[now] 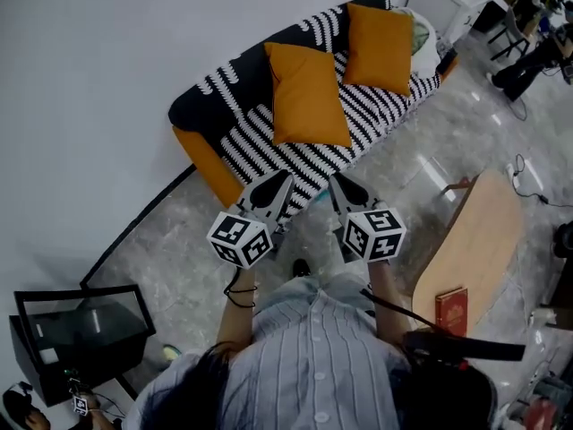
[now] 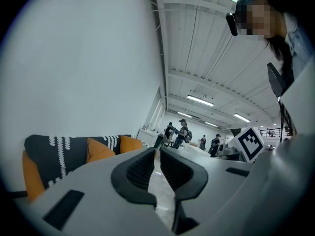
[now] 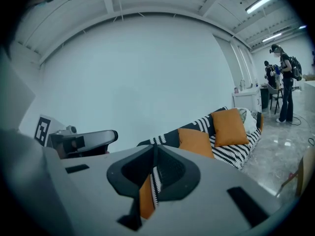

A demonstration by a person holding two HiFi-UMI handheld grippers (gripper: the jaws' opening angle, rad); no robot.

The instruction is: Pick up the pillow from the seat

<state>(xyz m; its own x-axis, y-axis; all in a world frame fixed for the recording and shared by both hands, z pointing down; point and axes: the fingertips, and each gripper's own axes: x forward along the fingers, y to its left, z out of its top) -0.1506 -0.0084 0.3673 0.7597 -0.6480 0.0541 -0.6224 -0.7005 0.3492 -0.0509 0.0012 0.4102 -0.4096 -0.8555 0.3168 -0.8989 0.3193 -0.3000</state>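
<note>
Both claws closed and empty: left gripper [image 1: 283,183], right gripper [image 1: 335,184], just off the sofa [image 1: 260,155] front edge. Orange pillow [image 1: 307,94] propped mid-sofa against the backrest; second pillow [image 1: 380,48] toward the sofa's far end. Likely light, soft, squashy. Best pinched at a corner or along an edge.

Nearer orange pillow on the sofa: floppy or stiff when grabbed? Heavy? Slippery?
Probably soft and light: the nearer orange pillow looks plump and leans against the sofa back. Pinched at one corner, it would likely sag and dangle rather than stay flat. Its cover looks like matte fabric, so slipping seems unlikely.
</note>
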